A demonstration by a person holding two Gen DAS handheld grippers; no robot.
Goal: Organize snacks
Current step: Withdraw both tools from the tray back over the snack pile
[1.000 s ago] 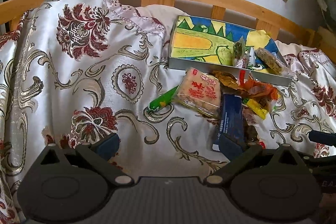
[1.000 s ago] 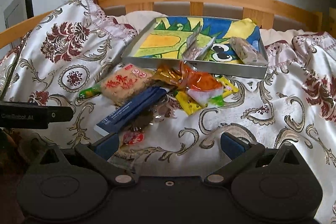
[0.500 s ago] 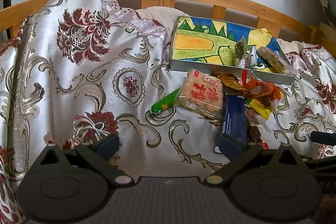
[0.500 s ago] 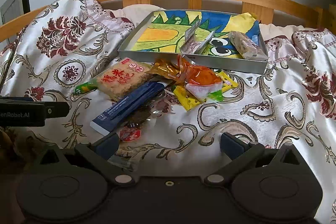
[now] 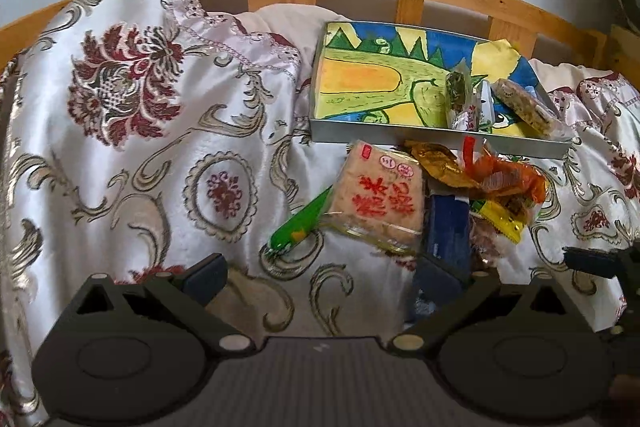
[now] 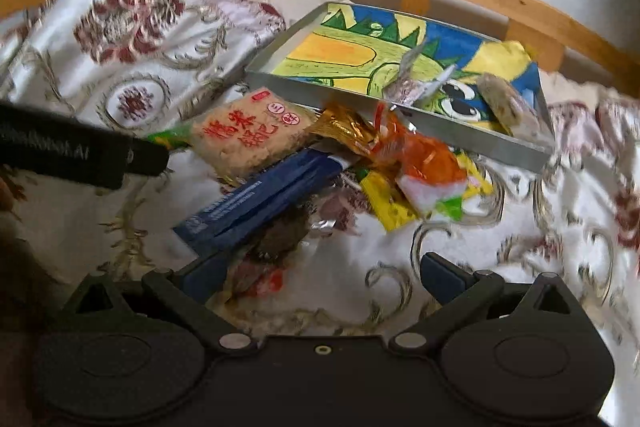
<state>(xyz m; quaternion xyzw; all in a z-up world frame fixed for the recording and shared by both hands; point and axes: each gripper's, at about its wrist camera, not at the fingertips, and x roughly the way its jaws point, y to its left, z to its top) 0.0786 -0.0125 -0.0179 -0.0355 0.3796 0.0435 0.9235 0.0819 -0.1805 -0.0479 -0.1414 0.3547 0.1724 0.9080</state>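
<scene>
both claws (image 5: 320,277) (image 6: 320,273) gape, empty, over snack pile (image 6: 320,163); right view blurred.

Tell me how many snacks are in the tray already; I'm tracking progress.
3, all at the tray's right end: a green packet, a small wrapper beside it, and a grain bar. More may hide behind them.

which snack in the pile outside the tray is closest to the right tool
The long dark blue flat packet: its near end reaches almost to the right tool's left fingertip, while the beige rice cracker pack and orange wrapper lie farther back by the tray.
</scene>
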